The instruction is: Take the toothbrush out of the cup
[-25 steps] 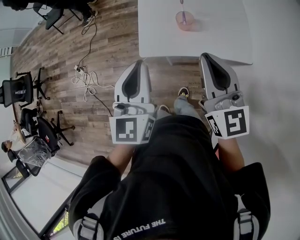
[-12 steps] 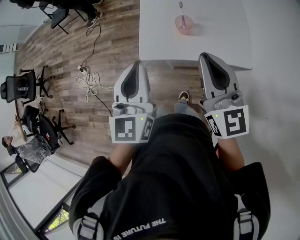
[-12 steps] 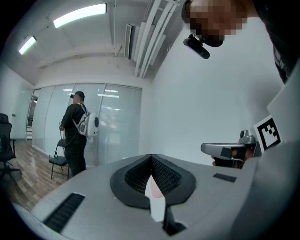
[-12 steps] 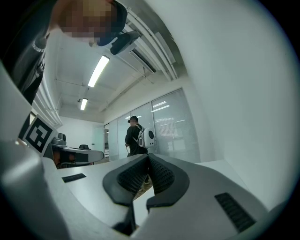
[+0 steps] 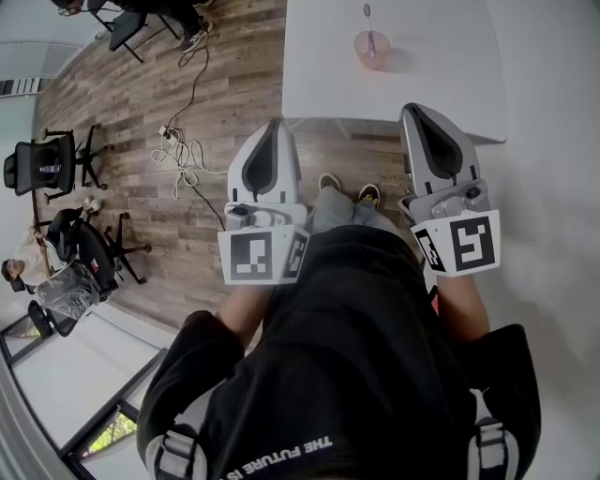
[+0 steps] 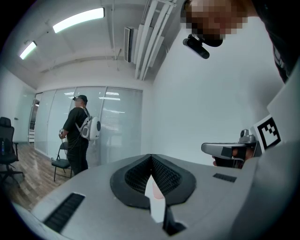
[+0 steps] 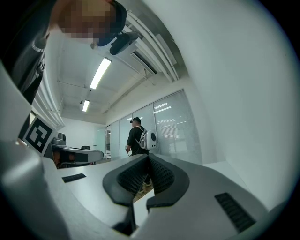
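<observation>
The toothbrush (image 5: 367, 19) stood in the pink cup (image 5: 371, 45) on the white table (image 5: 441, 75) at the top of the head view, its handle rising above the rim. Judging by that, nothing of the task had been done: the approach, the grasp and the lift all remained.

Both tools were held low in front of the person's body, well short of the table's near edge. The left gripper (image 5: 274, 127), at centre left, had its jaws closed together with nothing between them. The right gripper (image 5: 413, 112), at centre right, was likewise closed and empty. Each gripper view showed the dark pads meeting at the tips, with only a narrow slit lower down.

The cup was small and far off in the head view, so the brush head and how deep it sat could not be made out. A faint pinkish patch showed through the left slit; what it was could not be told. Neither gripper view clearly showed the cup.
</observation>
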Motion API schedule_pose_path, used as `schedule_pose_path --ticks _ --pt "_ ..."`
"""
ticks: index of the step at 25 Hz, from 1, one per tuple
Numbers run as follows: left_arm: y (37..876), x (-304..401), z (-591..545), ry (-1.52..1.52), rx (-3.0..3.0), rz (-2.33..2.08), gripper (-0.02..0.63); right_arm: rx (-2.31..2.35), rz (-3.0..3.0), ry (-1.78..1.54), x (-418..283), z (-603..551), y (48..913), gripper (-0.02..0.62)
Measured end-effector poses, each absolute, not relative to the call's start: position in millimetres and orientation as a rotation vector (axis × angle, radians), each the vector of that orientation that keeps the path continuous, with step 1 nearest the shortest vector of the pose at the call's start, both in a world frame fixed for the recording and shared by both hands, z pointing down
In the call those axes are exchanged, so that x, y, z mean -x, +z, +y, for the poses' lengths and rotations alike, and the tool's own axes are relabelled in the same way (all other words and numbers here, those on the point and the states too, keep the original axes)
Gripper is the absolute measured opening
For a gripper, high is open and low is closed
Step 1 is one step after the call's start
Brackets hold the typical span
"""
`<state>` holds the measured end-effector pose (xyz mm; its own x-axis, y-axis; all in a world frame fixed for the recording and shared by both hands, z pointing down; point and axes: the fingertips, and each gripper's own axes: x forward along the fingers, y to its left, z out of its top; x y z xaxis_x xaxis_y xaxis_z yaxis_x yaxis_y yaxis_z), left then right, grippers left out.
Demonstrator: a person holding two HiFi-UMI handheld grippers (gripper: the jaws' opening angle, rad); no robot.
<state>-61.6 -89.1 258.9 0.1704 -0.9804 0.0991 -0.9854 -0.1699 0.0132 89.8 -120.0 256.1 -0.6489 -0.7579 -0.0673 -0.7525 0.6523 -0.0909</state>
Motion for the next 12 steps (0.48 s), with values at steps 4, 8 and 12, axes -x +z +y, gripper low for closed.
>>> schedule_pose_path --ticks 4,8,12 --pt "255.0 65.8 -90.7 0.109 -2.344 -1.977 0.017 1.261 2.767 -0.086 -84.7 -122.2 251.7 0.020" --pt "253.0 65.4 -90.9 0.100 -2.351 -1.968 0.017 1.268 2.766 -0.093 -84.1 -119.6 251.4 0.020" --pt "261.0 64.5 -99.4 0.108 -2.353 -1.959 0.017 1.279 2.769 -0.107 -84.9 -125.0 259.6 0.020"
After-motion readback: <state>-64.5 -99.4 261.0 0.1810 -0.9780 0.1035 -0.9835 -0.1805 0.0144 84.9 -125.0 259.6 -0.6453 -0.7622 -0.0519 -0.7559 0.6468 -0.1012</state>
